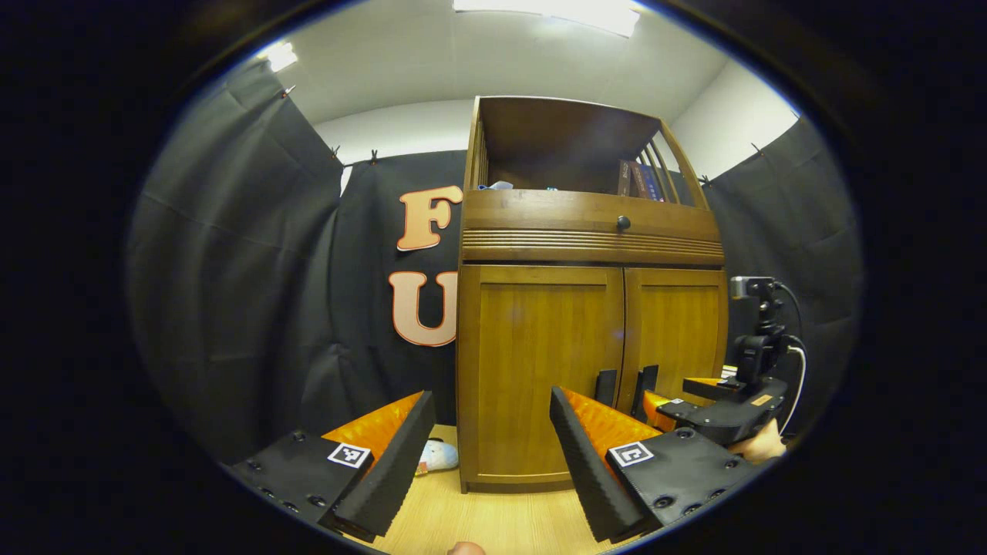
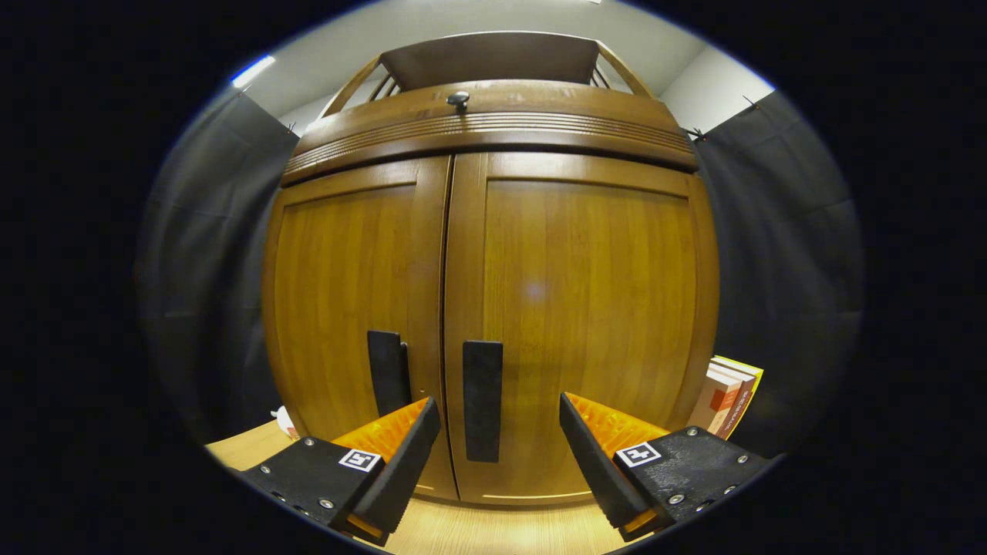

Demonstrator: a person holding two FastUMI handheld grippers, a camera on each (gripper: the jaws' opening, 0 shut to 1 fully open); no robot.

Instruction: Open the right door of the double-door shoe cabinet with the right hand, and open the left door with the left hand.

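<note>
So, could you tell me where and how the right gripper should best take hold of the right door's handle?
Grip the right door's handle, a flat upright bar beside the centre seam, around its lower half. Come straight on from the front, as the open right gripper already frames it, one finger on each long edge. The left door's handle sits close by, so keep the inner finger tight to the bar.

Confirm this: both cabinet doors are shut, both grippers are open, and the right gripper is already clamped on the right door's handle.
Not clamped. In the right gripper view the right gripper is open, its fingers either side of the right handle and short of it. Both doors are shut, and the left gripper is open too.
</note>
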